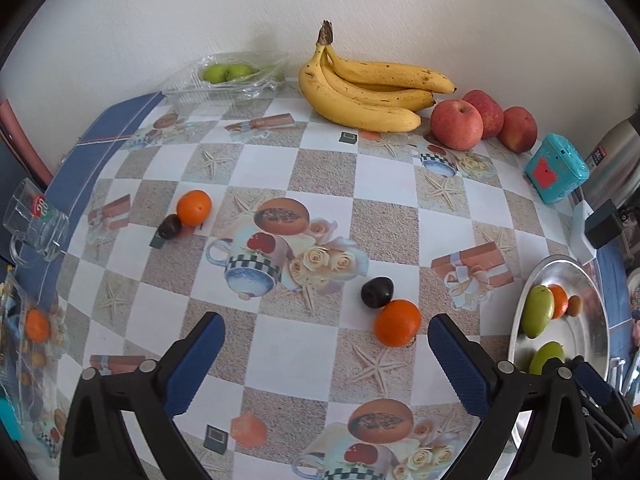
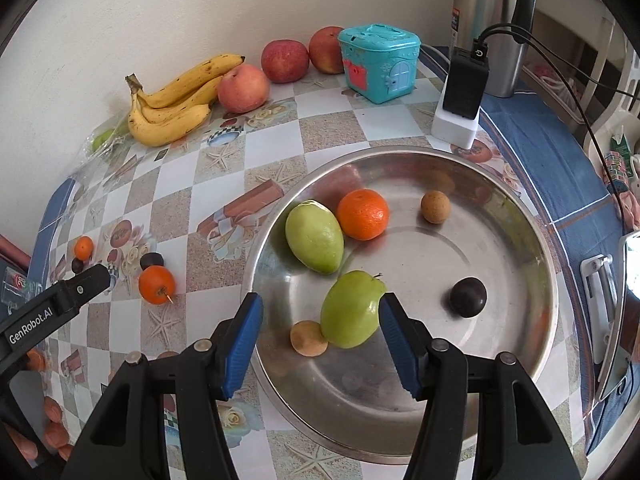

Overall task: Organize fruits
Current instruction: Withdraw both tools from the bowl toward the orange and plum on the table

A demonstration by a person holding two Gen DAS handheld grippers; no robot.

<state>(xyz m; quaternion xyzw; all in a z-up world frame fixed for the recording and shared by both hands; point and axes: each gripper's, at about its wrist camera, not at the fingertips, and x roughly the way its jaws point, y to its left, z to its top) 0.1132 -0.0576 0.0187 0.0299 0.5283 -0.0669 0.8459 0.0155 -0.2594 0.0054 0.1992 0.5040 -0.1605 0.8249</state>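
Note:
My left gripper [image 1: 326, 318] hangs open over the checkered tablecloth with nothing between its fingers. Just ahead of it lie an orange [image 1: 397, 323] and a dark plum [image 1: 377, 291]. A second orange [image 1: 194, 207] and plum [image 1: 169, 226] lie further left. My right gripper [image 2: 320, 300] is open above the steel tray [image 2: 520, 240]. A green fruit [image 2: 352, 308] rests in the tray between its jaws, close to the right pad and well clear of the left one. Also in the tray are another green fruit [image 2: 315, 236], an orange [image 2: 363, 214], a plum [image 2: 468, 297] and two small brown fruits.
Bananas [image 1: 360, 92] and three red apples [image 1: 456, 124] lie along the back wall. Beside them are green fruits in a clear plastic bag [image 1: 228, 74]. A teal toy box [image 2: 378, 62], a black charger [image 2: 464, 84] and a steel flask [image 2: 488, 28] stand at the right. A glass mug [image 1: 34, 220] is at the left edge.

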